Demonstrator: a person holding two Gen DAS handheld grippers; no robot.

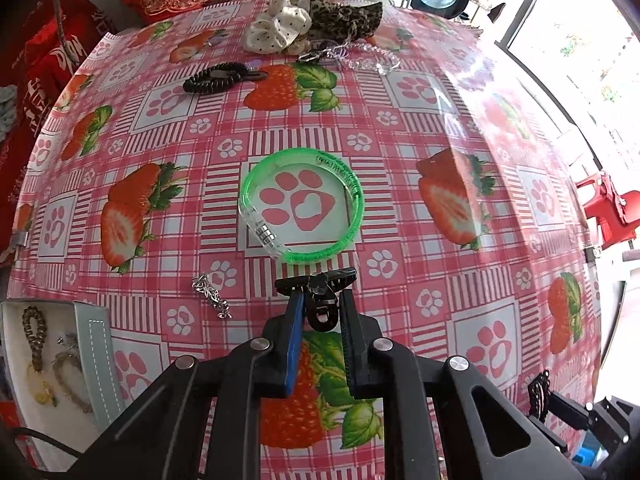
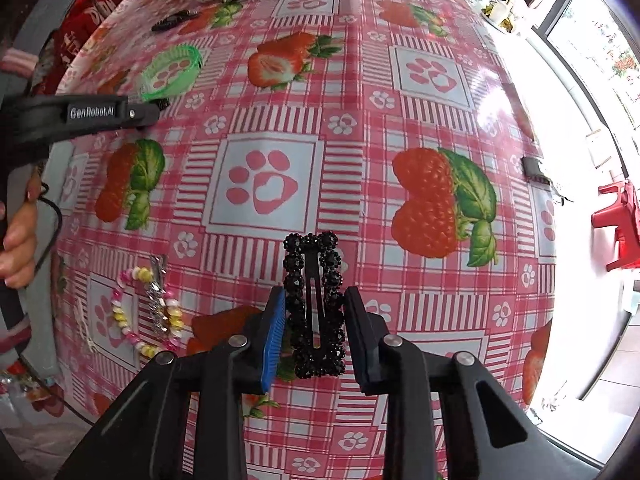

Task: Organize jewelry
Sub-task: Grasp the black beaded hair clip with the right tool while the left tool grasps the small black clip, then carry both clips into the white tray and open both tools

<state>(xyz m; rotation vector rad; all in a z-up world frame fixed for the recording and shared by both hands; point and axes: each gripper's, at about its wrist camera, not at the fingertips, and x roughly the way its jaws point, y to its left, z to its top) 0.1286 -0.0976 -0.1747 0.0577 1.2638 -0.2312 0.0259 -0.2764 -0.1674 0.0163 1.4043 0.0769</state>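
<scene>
In the left wrist view my left gripper [image 1: 322,304] is shut on a small black claw clip [image 1: 320,286] just above the strawberry tablecloth [image 1: 400,128]. A green bangle [image 1: 300,204] lies flat just beyond the clip. A short silver chain piece [image 1: 212,296] lies to its left. In the right wrist view my right gripper [image 2: 316,294] points down, both pads pressed on a black beaded snap clip [image 2: 316,320]. A pastel bead bracelet [image 2: 148,312] lies to the left of it. The left gripper [image 2: 158,106] shows at the left edge, near the bangle [image 2: 172,70].
An open pale jewelry box [image 1: 98,352] with several pieces inside stands at the lower left. At the far side lie a black coil hair tie [image 1: 216,78], a cream scrunchie [image 1: 280,20], a leopard scrunchie [image 1: 344,16] and a clear bead bracelet [image 1: 368,62]. A person's hand [image 2: 20,248] grips the left handle.
</scene>
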